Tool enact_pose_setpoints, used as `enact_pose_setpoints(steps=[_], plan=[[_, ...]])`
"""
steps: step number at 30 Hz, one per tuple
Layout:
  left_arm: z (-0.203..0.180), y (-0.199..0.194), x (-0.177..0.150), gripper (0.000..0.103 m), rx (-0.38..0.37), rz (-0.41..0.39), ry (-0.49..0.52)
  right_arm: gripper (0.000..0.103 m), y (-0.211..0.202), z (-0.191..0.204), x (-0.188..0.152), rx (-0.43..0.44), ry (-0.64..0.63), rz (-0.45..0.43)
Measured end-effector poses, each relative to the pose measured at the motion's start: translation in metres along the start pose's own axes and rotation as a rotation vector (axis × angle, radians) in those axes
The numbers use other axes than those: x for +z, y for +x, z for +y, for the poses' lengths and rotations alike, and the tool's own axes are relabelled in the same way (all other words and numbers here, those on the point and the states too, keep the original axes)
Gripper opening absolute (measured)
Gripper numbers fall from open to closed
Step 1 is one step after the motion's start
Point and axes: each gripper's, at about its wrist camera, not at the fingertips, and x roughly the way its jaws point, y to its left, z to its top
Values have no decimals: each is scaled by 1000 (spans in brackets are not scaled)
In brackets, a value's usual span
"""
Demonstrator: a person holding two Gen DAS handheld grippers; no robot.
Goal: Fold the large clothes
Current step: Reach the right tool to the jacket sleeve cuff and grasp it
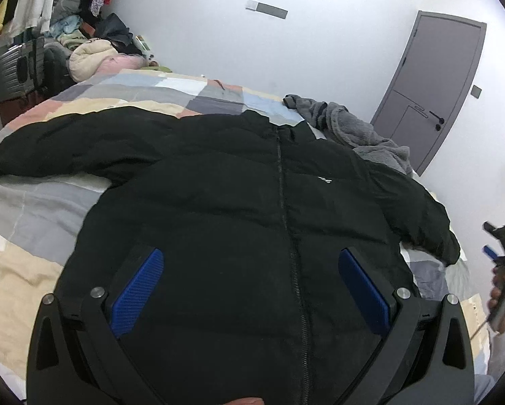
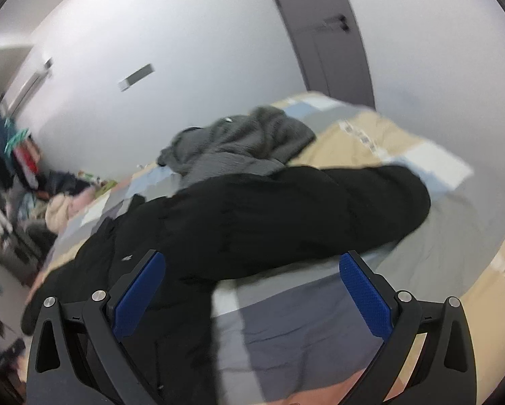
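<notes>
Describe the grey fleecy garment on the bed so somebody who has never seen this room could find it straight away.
Start at the bed with the patchwork quilt and find the black zip-up puffer jacket spread flat across it. Past the jacket's collar, toward the grey door, lies the grey fleecy garment, heaped and crumpled. It is the only grey, fuzzy piece on the bed; the jacket beside it is black and smooth.

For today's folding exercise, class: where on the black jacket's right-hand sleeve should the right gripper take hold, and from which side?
Probably at the cuff end of the black jacket. That sleeve lies stretched out sideways on the bed, its tip free on the cover. Bring the open right gripper in from the outer side, so the sleeve can fold inward across the chest.
</notes>
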Motion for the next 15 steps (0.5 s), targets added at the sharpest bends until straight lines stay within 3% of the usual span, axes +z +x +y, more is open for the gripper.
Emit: enact_pose_setpoints(steps=[5,9,15], plan=[[-8,10,-2,103,25,2,6,103,33,-71,2,54,206,-12],[-19,24,-5,103,49,52,44,103,60,-140,-5,99,440,-39],[-29,39,-1,103,61,50,47,103,105,-194,-6,85,581,-17]])
